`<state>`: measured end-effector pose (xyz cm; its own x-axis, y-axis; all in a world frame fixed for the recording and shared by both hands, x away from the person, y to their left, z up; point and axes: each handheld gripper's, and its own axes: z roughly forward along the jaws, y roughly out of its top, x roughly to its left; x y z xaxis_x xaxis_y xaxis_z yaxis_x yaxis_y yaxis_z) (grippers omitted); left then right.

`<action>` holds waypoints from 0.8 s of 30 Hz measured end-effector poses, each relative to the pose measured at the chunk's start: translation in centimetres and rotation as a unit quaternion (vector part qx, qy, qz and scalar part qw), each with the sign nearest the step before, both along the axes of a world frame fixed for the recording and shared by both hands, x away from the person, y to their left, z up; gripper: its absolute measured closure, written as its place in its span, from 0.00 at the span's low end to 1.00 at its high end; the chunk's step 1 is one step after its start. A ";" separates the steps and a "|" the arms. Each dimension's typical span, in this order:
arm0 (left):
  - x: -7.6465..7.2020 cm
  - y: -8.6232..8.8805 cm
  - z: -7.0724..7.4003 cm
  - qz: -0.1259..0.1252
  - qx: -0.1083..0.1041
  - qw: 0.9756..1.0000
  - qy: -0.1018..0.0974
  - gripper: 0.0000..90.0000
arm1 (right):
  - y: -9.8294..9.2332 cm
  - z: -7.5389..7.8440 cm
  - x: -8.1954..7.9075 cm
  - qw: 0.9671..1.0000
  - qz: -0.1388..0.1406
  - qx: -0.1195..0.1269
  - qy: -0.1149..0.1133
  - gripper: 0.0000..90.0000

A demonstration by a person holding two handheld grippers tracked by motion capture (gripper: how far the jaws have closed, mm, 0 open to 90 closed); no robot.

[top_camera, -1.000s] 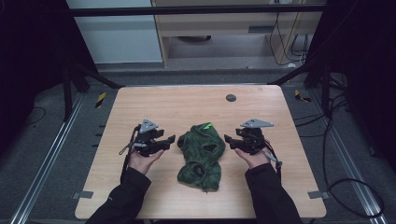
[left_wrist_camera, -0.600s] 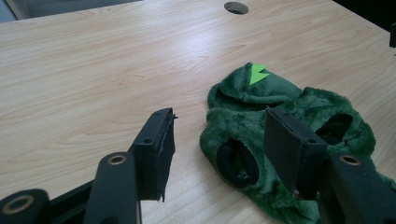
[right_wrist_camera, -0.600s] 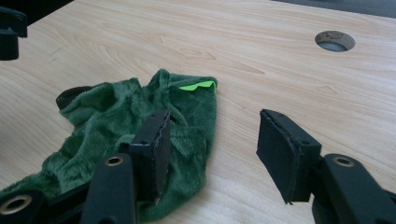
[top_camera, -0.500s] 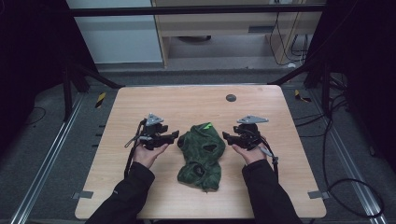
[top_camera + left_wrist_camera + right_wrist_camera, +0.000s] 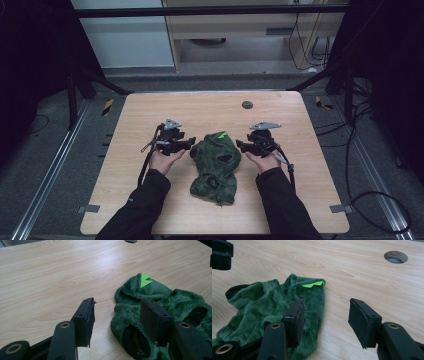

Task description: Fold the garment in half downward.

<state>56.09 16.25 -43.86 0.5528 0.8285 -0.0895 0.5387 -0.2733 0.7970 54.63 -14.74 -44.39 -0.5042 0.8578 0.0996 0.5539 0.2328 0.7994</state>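
Tabletop point(image 5: 150, 200): light wood, w/ a round cable hole point(image 5: 247, 105) toward the far edge. Green plush garment point(image 5: 216, 167) lies crumpled near the centre-front, lime-green tag point(image 5: 220, 134) at its far end. Left hand-held gripper point(image 5: 186, 145) just beside the garment's left edge, jaws spread wide, holding nothing; right hand-held gripper point(image 5: 240, 145) just beside the right edge, likewise gaping & empty. Looks like the approach step, pre-grasp. Next prob: each side closes on a fabric edge, pinching plush, not bare wood.

Fuzzy green plush garment point(image 5: 216, 165) lies on a smooth, pale wood-grain table point(image 5: 210, 107).
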 end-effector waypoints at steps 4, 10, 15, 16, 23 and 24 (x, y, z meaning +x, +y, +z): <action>0.4 -0.4 -0.6 -0.004 0.007 1.000 0.003 0.51 | 0.3 -0.5 0.4 1.000 0.002 -0.001 0.003 0.52; 1.1 -0.9 -1.1 -0.004 0.013 1.000 0.011 0.52 | 0.6 -1.2 0.8 1.000 0.001 -0.005 0.014 0.52; 1.6 -1.3 -1.8 -0.005 0.019 1.000 0.016 0.52 | 0.7 -1.6 1.0 1.000 0.001 -0.007 0.017 0.53; 1.7 -1.3 -1.9 -0.005 0.020 1.000 0.017 0.52 | 0.7 -1.8 1.1 1.000 0.003 -0.009 0.019 0.54; 2.4 -1.7 -3.1 -0.009 0.026 0.999 0.033 0.53 | 1.2 -2.6 1.5 0.999 0.008 -0.012 0.029 0.55; 2.5 -1.7 -3.2 -0.008 0.026 0.999 0.035 0.53 | 1.3 -2.7 1.5 0.999 0.008 -0.014 0.032 0.55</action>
